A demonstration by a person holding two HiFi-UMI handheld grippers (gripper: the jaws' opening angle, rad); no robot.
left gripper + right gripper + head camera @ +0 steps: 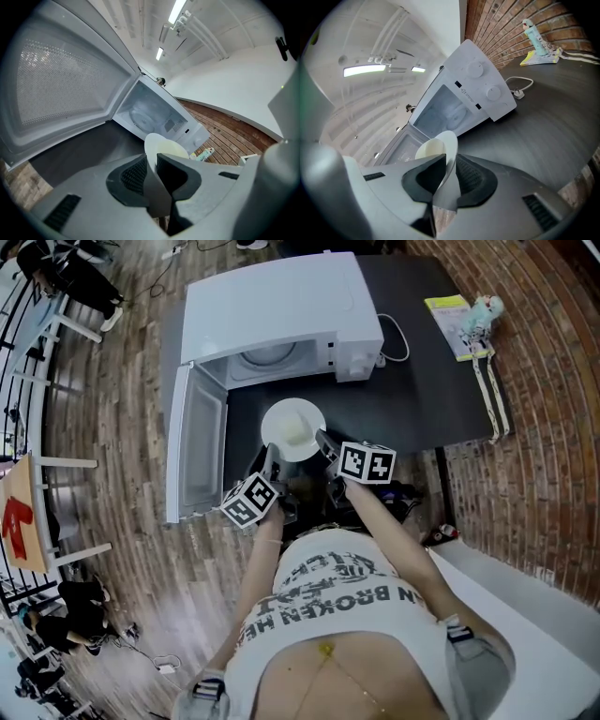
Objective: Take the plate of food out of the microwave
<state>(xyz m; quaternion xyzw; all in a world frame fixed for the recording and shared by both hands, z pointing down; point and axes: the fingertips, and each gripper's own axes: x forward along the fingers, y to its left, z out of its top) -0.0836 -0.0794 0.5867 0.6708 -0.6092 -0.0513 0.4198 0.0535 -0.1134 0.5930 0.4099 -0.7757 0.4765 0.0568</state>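
Both left gripper (151, 160), right gripper (450, 160), fingers (133, 176) pinching plate (292, 427)

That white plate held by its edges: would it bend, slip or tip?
Probably stiff: the plate looks unbent with the left gripper and right gripper pinching only its rim. Its smooth rim may be slippery. The pale food could slide if it tilts.

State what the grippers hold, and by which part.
The plate, by its rim: left gripper on its left edge, right gripper on its right edge.
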